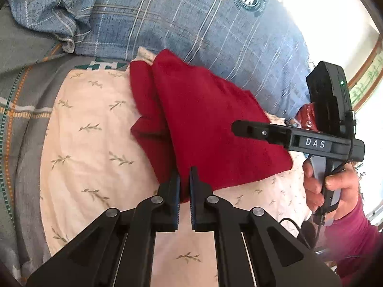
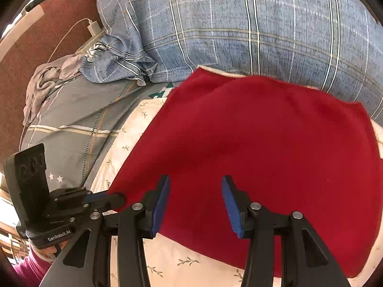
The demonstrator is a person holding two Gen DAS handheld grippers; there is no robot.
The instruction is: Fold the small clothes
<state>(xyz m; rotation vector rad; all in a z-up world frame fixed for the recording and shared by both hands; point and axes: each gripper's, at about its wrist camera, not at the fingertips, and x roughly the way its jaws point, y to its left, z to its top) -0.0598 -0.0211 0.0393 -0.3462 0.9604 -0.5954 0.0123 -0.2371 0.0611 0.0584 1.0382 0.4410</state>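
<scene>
Left fingers [image 1: 184,179] pinch the red cloth's [image 1: 203,119] edge; right fingers [image 2: 195,191] gape above it.

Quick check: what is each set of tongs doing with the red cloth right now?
Left tongs: shut on the near edge of the red cloth.
Right tongs: open above the red cloth, holding nothing.

A bed carries everything, its grey bedspread [image 2: 71,117] crossed by white and orange stripes. A cream cloth printed with small leafy sprigs [image 1: 95,148] is spread flat over the bedspread. On this cream cloth lies a red knitted garment [image 1: 203,124], partly folded. Behind it rests a large blue plaid pillow [image 2: 239,28], touching the garment's far edge. A crumpled grey cloth [image 2: 45,81] sits at the bedspread's far left edge.
</scene>
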